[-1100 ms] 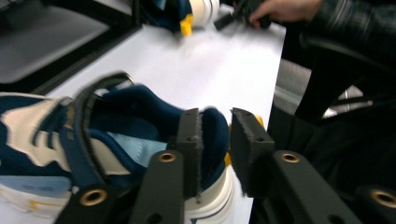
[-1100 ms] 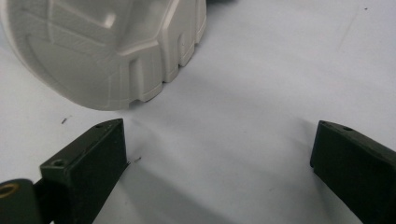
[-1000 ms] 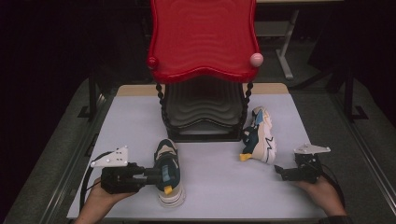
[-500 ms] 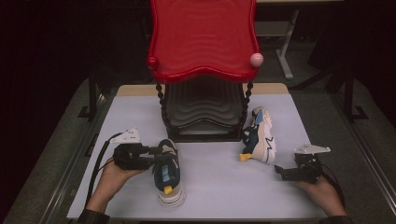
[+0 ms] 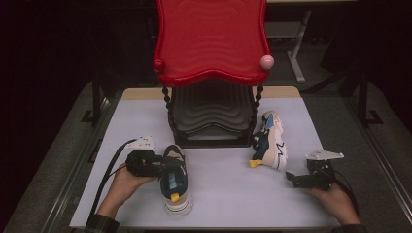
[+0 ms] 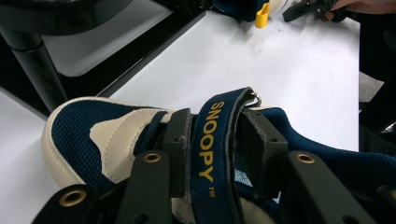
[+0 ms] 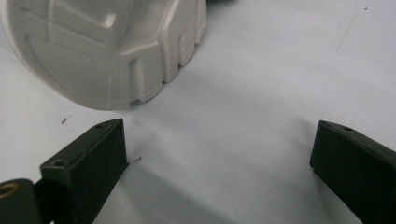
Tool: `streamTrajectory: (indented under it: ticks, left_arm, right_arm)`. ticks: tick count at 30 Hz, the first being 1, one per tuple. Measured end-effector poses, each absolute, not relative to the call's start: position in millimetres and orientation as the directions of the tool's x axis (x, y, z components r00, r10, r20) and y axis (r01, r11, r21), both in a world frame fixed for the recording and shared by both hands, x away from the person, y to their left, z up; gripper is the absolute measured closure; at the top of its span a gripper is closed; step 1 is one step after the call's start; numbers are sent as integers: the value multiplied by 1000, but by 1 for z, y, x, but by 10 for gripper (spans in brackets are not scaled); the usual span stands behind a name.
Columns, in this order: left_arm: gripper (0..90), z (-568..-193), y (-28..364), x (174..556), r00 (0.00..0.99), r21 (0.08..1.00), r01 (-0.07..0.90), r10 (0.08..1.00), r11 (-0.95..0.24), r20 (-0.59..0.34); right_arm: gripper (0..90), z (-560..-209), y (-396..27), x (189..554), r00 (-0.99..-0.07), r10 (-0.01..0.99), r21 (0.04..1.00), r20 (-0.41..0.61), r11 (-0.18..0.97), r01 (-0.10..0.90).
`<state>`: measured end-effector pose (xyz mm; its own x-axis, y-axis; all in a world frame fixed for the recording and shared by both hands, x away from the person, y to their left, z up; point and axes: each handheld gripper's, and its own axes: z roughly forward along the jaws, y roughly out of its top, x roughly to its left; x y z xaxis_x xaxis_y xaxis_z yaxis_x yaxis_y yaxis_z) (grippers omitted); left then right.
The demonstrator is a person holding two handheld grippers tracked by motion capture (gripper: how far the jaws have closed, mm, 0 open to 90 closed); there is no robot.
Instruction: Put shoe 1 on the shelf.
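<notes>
A navy and cream shoe stands upright at the front left of the table, toe toward me. My left gripper reaches in from its left, across its upper. In the left gripper view this shoe has a navy strap lettered SNOOPY, and my left gripper has just been closing with that strap between its pads. A second shoe lies on its side at the right. My right gripper rests open near the front right, its jaws wide apart before that shoe's pale sole.
A rack with a red wavy top and a black lower tier stands at the table's back centre. The white table top lies bare between the shoes. Dark floor and metal frames surround the table.
My left hand has moved away from me along the shoe's left side and now reaches over its upper at the strap. The right hand and both shoes have kept still.
</notes>
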<state>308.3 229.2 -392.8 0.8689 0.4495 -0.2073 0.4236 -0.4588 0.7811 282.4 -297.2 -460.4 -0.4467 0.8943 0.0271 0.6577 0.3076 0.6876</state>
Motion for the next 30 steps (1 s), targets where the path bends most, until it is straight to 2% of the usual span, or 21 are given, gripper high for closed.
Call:
streamTrajectory:
  ticks: [5,14,30]
  left_arm:
    - [710,-392,230,306,876,796,417,427,-440,-223]
    - [715,-390,231,299,884,805,417,396,-423,-250]
    - [718,-373,205,291,908,831,385,325,-402,-263]
  right_arm:
    - [31,-460,-297,283,-447,894,687,28,308,658]
    - [31,-460,-297,283,-447,894,687,27,308,658]
    - [31,-460,-297,283,-447,894,687,27,308,658]
